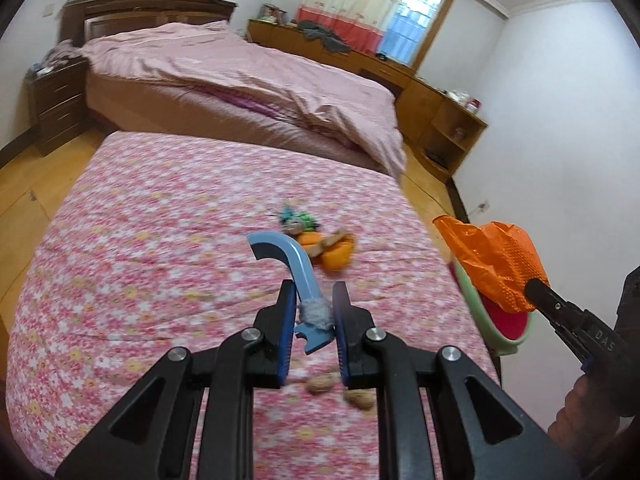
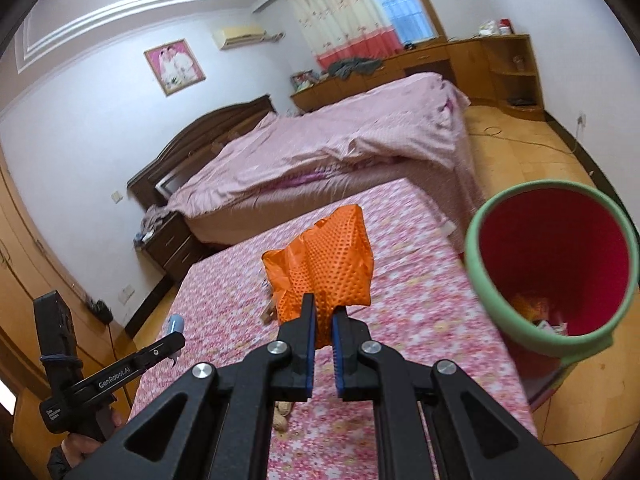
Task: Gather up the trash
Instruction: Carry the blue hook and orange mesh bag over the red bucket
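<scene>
My left gripper [image 1: 313,300] is shut on a curved blue plastic piece [image 1: 290,262] with grey wrap, held above the pink flowered table [image 1: 160,240]. My right gripper [image 2: 324,316] is shut on a crumpled orange dotted bag [image 2: 324,264], which also shows in the left wrist view [image 1: 496,264]. The bag hangs left of the green-rimmed red bin [image 2: 552,264], above the table. More trash lies on the table: orange peel [image 1: 334,254], a green and blue wrapper [image 1: 298,220] and peanut shells [image 1: 340,390]. The bin holds some scraps at its bottom.
A bed with a pink cover [image 1: 240,80] stands behind the table. A wooden cabinet [image 1: 440,112] runs along the far wall. A dark nightstand [image 1: 56,100] is at the left. Wooden floor surrounds the table; the bin stands at the table's right edge.
</scene>
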Available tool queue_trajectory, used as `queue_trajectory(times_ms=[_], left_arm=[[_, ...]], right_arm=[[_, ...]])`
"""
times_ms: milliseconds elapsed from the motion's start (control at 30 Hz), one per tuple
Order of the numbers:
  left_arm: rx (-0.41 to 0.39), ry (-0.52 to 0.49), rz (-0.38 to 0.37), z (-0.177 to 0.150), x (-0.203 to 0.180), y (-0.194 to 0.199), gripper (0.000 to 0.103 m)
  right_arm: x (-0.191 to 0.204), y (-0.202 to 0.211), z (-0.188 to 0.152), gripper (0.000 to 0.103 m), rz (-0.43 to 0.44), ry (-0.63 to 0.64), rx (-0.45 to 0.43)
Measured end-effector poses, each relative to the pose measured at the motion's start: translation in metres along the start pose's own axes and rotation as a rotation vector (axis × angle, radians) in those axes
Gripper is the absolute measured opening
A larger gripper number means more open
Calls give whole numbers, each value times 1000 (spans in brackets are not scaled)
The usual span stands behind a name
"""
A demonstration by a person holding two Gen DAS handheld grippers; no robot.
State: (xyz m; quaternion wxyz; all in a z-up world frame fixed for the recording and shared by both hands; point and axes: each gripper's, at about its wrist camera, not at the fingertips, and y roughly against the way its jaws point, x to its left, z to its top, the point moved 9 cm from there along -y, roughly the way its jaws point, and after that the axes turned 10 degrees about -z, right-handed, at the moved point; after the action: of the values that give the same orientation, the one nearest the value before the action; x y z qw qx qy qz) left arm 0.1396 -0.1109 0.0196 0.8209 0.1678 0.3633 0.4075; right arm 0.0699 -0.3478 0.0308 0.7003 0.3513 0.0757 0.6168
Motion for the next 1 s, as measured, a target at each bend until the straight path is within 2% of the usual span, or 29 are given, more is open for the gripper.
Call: queue_trajectory(times_ms=[567,767,1000], left_arm=[[72,-207,-175,15,-126,-49,18],[89,-271,-238,14,-171,-71,18],[154,-342,-294,-1,-217,-113,18]], right_arm=[[-97,59,28,9,-139,-151,-137],[-132,67,32,9,-197,-191,-163],[-170,65,30,9,-243,-234,-161]])
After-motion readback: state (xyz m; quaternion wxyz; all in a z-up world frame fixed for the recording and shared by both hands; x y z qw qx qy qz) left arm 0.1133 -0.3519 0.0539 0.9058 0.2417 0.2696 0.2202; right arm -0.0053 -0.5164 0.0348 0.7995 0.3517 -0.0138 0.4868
